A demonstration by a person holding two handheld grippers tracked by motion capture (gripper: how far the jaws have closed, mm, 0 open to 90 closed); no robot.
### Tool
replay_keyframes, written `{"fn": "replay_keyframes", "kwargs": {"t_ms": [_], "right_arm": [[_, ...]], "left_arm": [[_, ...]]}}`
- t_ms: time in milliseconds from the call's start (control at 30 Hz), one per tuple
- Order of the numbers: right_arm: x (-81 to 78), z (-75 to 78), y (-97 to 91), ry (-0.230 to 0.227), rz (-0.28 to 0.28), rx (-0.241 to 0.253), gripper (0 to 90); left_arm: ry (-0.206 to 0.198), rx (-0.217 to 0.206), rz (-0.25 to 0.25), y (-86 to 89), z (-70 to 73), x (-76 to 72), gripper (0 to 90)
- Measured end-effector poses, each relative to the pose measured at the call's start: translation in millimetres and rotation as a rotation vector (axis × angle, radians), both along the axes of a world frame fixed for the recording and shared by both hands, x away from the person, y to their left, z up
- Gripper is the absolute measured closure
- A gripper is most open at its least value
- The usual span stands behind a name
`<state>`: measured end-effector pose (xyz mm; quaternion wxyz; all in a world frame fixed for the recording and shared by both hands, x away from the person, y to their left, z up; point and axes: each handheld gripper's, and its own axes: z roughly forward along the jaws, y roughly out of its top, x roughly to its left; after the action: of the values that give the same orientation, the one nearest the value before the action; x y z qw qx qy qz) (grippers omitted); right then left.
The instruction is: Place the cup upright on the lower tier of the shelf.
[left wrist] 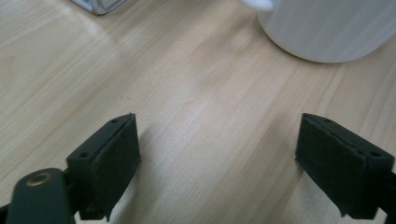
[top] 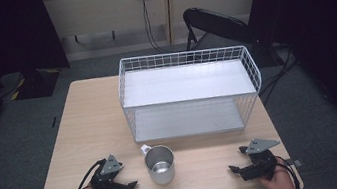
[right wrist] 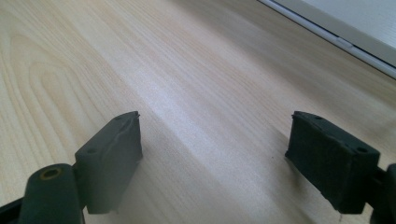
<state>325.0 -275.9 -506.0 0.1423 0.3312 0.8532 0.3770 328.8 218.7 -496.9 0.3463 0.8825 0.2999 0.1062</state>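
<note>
Nothing is started: the metal mug (top: 160, 164) stands untouched on the table (top: 90, 126), six o'clock of the wire rack (top: 189, 94), with the left gripper (top: 130, 185) and right gripper (top: 233, 169) both released, fingers (left wrist: 109, 161) empty.

White wire-mesh two-tier rack (top: 190, 93) at rear of light wooden table (top: 95, 125), black folding chair (top: 214, 24) behind, grey carpeted floor (top: 19, 127).

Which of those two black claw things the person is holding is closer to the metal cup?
The left gripper, at the left of the high view: its jaws nearly reach the shiny metal mug with the white handle. The right gripper rests much farther off.
</note>
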Motion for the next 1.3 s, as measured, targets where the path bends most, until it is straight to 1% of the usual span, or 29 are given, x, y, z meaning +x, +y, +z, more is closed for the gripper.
{"fn": "replay_keyframes", "kwargs": {"t_ms": [67, 133, 167, 267, 333, 433, 467, 500, 533, 567, 600, 633, 700, 767, 800, 900, 933, 967, 1000, 1067, 1100, 1133, 1200, 1233, 1300], "right_arm": [[-0.2, 0.0, 0.0, 0.0, -0.002, 0.0, 16.9], [-0.6, -0.1, 0.2, -0.001, -0.006, 0.001, 16.9], [-1.0, 0.0, 0.3, 0.0, -0.011, -0.001, 16.9], [-1.3, -0.1, 0.2, -0.002, -0.014, 0.001, 16.9], [-1.7, -0.1, 0.2, -0.001, -0.017, 0.001, 16.9], [-2.1, 0.0, 0.1, 0.0, -0.02, 0.001, 16.9], [-2.2, 0.0, 0.1, 0.001, -0.021, 0.001, 16.8], [-2.2, 0.0, 0.1, 0.001, -0.022, 0.001, 16.9], [-2.3, 0.0, 0.1, 0.001, -0.022, 0.001, 16.9], [-2.3, 0.0, 0.0, 0.001, -0.022, 0.001, 16.9], [-2.4, 0.0, 0.0, 0.001, -0.023, 0.001, 16.9], [-2.5, 0.0, -0.1, 0.001, -0.023, 0.001, 16.9], [-2.6, 0.0, -0.1, 0.001, -0.024, 0.001, 16.9], [-2.7, 0.0, -0.2, 0.001, -0.024, 0.001, 16.8], [-2.6, 0.0, -0.2, 0.001, -0.025, 0.001, 16.9], [-2.9, 0.0, -0.3, 0.0, -0.026, 0.0, 16.9], [-3.1, 0.0, -0.4, 0.0, -0.028, 0.0, 16.9], [-3.3, 0.0, -0.5, -0.001, -0.028, 0.001, 16.9], [-3.6, 0.0, -0.7, 0.0, -0.029, 0.001, 16.9], [-4.4, 0.0, -1.1, 0.0, -0.032, 0.0, 16.9], [-4.8, 0.0, -1.3, 0.0, -0.033, 0.001, 16.9], [-5.1, -0.1, -1.5, 0.0, -0.033, 0.001, 16.9], [-5.6, 0.0, -1.8, -0.001, -0.034, 0.001, 16.9], [-5.9, 0.0, -2.0, 0.0, -0.036, 0.0, 16.9], [-6.1, 0.0, -2.1, 0.0, -0.037, 0.001, 16.9]], "left_arm": [[0.005, 0.003, 0.004, 0.4, 0.7, 0.0, 15.6], [0.015, 0.004, 0.015, 2.0, 2.0, 0.5, 15.7], [0.033, -0.005, 0.032, 2.9, 3.3, 1.4, 16.3], [0.04, -0.012, 0.045, 4.1, 6.1, 2.2, 16.6], [0.045, -0.049, 0.058, 4.3, 13.6, 2.0, 16.9], [0.046, -0.089, 0.065, 2.7, 23.1, 1.9, 17.1], [0.046, -0.089, 0.065, 2.7, 23.1, 1.9, 17.8], [0.051, -0.114, 0.068, 0.8, 29.6, 2.2, 18.6], [0.058, -0.14, 0.071, -0.4, 32.7, 1.7, 18.8], [0.058, -0.154, 0.069, -1.1, 36.0, 2.0, 19.2], [0.057, -0.164, 0.07, -2.4, 39.4, 2.1, 19.9], [0.057, -0.164, 0.07, -2.4, 39.4, 2.1, 20.0], [0.057, -0.19, 0.072, -4.6, 46.8, 1.9, 20.1], [0.042, -0.189, 0.067, -8.0, 54.5, 1.2, 20.4], [0.04, -0.2, 0.066, -10.0, 57.6, 0.8, 20.4], [0.017, -0.208, 0.06, -17.1, 68.4, -0.8, 21.0], [0.017, -0.208, 0.06, -17.1, 68.4, -0.8, 21.1], [0.014, -0.213, 0.055, -19.0, 70.5, -1.4, 21.5], [0.014, -0.212, 0.042, -22.5, 74.7, -1.9, 22.2], [0.008, -0.212, 0.033, -24.8, 78.7, -1.8, 23.2], [0.009, -0.217, 0.034, -26.1, 80.2, -2.1, 23.4], [0.006, -0.212, 0.035, -26.7, 82.0, -2.0, 23.8], [0.012, -0.225, 0.036, -29.2, 84.4, -2.1, 24.3], [0.01, -0.218, 0.031, -30.9, 84.9, -2.2, 25.7], [0.007, -0.191, 0.023, -35.7, 84.4, -2.6, 27.3]]}}
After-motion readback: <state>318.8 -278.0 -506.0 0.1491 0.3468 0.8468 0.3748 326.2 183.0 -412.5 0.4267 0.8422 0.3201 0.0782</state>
